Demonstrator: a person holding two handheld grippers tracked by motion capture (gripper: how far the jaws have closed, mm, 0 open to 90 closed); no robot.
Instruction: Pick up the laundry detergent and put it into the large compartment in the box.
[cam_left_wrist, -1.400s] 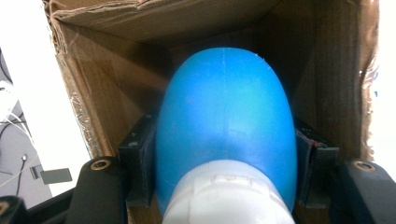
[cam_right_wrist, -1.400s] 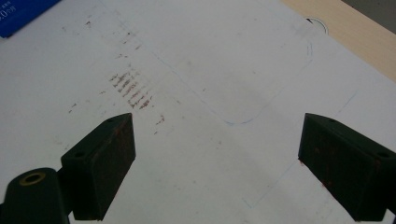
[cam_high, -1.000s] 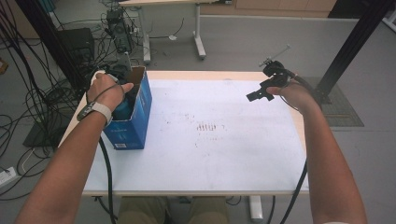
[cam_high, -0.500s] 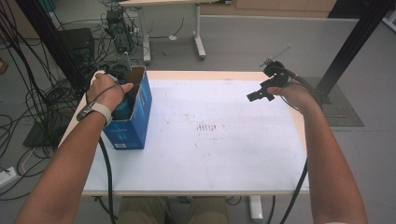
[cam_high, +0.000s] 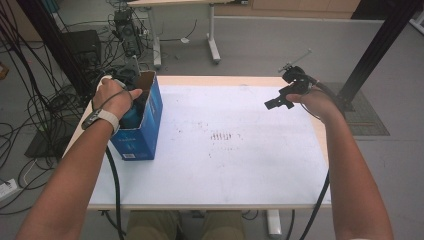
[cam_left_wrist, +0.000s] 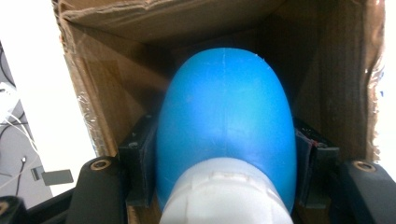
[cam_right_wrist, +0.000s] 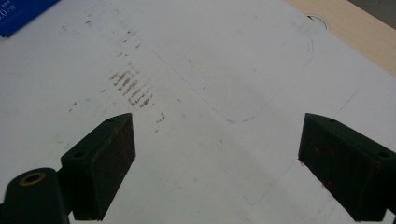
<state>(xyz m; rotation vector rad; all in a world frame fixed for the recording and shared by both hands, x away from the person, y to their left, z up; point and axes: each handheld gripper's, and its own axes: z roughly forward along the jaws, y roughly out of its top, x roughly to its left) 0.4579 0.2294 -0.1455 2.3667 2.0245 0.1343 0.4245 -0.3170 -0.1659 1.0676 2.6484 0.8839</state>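
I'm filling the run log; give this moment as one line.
left claw: shut on blue bottle inside box | right claw: open, above table

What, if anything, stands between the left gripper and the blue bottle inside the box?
Nothing visible. The left gripper already has its jaws shut on the blue bottle, one on each side, inside the open blue box. The box's cardboard walls stand close around the bottle but do not come between jaws and bottle.

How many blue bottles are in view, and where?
1. The blue bottle with a white cap is inside the open blue cardboard box at the table's left edge, clamped by the left gripper. Others could be hidden deeper inside.
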